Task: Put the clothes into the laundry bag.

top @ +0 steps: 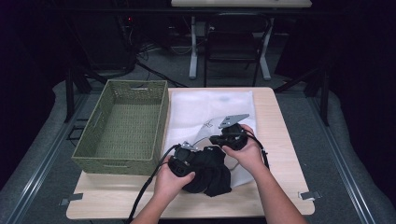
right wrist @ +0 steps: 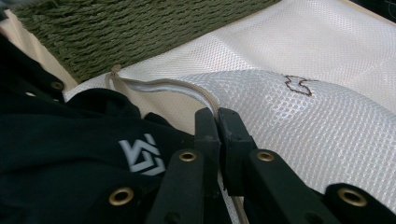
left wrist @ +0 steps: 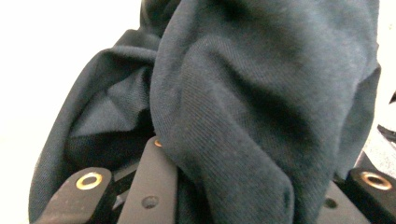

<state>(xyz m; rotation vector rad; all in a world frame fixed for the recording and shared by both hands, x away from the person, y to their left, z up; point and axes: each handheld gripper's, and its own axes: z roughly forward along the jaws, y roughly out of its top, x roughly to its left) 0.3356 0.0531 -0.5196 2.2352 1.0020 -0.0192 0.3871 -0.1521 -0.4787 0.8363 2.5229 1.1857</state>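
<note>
**Dark garment poised at the mouth of a mesh laundry bag, near edge of the table**

The right gripper [right wrist: 218, 122] has its jaws pinched tight on the zipper edge of the white mesh bag [right wrist: 327, 121], lifting the opening, while the left gripper [top: 183, 162] holds a bunched dark garment [left wrist: 243, 102], the cloth wedged between its jaws, just beside that opening at the table's [top: 275, 116] near edge. The green woven basket [top: 122, 125] stands to the left, apart from the work. The risks lie in the grips, by this view: the thin zipper edge could slip from the narrow pinch and let the mouth fall shut, and the loose, heavy folds could snag on the rim, drag the bag toward the table's edge, or spill out half-stuffed.
</note>
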